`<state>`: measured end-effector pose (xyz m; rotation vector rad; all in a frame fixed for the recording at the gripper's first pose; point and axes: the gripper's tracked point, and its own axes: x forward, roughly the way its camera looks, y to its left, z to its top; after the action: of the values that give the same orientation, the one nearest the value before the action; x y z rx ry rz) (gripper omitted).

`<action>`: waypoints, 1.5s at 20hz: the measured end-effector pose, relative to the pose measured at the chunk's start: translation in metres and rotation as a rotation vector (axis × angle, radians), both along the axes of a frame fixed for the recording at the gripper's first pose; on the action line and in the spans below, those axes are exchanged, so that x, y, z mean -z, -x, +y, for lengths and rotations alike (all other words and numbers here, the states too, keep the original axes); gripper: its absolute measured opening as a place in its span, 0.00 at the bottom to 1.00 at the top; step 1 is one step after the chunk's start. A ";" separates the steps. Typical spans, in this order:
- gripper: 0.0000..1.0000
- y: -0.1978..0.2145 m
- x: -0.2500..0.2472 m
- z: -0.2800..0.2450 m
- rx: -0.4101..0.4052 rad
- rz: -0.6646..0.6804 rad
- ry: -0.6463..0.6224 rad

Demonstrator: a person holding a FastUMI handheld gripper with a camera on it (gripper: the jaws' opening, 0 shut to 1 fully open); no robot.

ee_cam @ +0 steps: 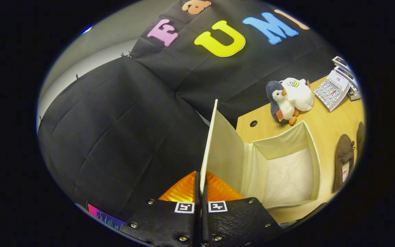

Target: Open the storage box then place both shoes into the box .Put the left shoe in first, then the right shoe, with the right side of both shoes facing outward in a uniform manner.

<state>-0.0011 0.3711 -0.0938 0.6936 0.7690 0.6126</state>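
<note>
Two shoes [344, 160] still wait on the table beside the open storage box [315, 161]; the gripper [201, 190] pinches the box's lid [209, 144], holding it up.

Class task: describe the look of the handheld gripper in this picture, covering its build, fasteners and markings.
The gripper has two broad, flat, textured plates side by side, fastened with small round metal screws. Each plate carries a square white tag with a blocky black pattern near its front inner corner. The two fingers are ribbed and taper forward from the plates.
</note>
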 end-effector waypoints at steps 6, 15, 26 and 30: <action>0.57 0.003 0.001 0.038 -0.105 -0.122 0.099; 0.97 0.007 -0.003 0.021 -0.150 -0.208 0.147; 0.97 -0.027 0.007 -0.135 0.035 -0.457 0.488; 0.97 -0.035 0.023 -0.195 0.101 -0.442 0.571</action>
<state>0.0338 0.1758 -0.1166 0.0619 0.4554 0.4021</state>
